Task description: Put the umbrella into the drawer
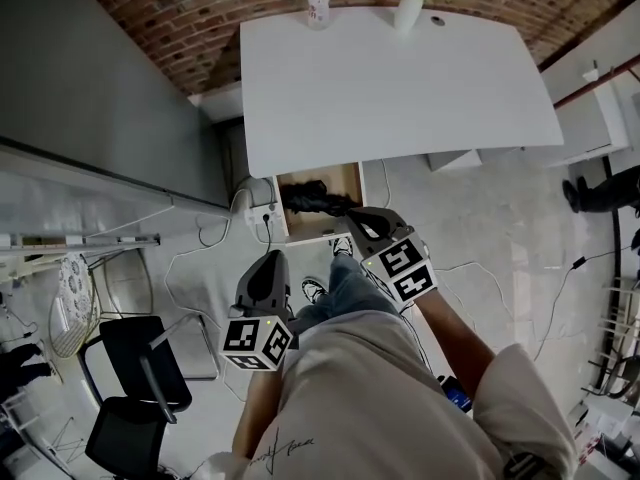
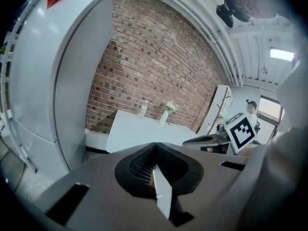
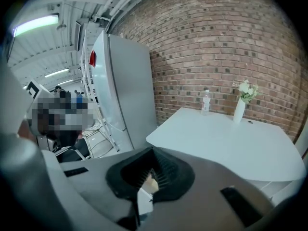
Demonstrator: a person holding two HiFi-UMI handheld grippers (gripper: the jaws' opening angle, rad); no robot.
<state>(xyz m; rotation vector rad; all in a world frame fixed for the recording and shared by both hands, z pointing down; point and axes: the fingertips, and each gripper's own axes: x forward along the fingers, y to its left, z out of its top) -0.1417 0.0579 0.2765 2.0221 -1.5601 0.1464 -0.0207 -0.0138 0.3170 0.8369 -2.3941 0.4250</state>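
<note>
Wooden drawer (image 1: pixel 348 178): pulled out from under the near edge of the white tabletop (image 1: pixel 400 88). Its light-brown inside is open to the head view, so a load can be lowered in from above.

Black folded umbrella (image 1: pixel 312 199): lies inside the drawer, stretched across its width, with one end reaching toward the right-hand wall. Lying flat keeps it below the rim.

Right claw (image 1: pixel 355 216): clenched, with nothing gripped between the jaws. In the head view its tip sits just beside the umbrella's right end, at the drawer's near right corner. Whether it touches the umbrella cannot be told.

Right claw's own view (image 3: pixel 150 174): the closed jaws look out over the tabletop toward the red brick wall (image 3: pixel 216 47). The umbrella does not appear there, which fits an empty grip.

Left claw (image 1: pixel 272 263): also clenched and empty, as its own view (image 2: pixel 155 170) shows. It is held low beside the person's knee, well apart from the drawer, probably to stay clear of the working side.

Far edge of the tabletop: a clear plastic bottle (image 1: pixel 318 3) and a white vase of flowers (image 1: pixel 408 10) stand near the wall, away from the drawer and out of the work.

Progress: judged from how things lie, the umbrella is already in place. At most the drawer remains to be shut, which the task does not ask for.

Risk: if the drawer is pushed in, the end near the right wall may catch.
</note>
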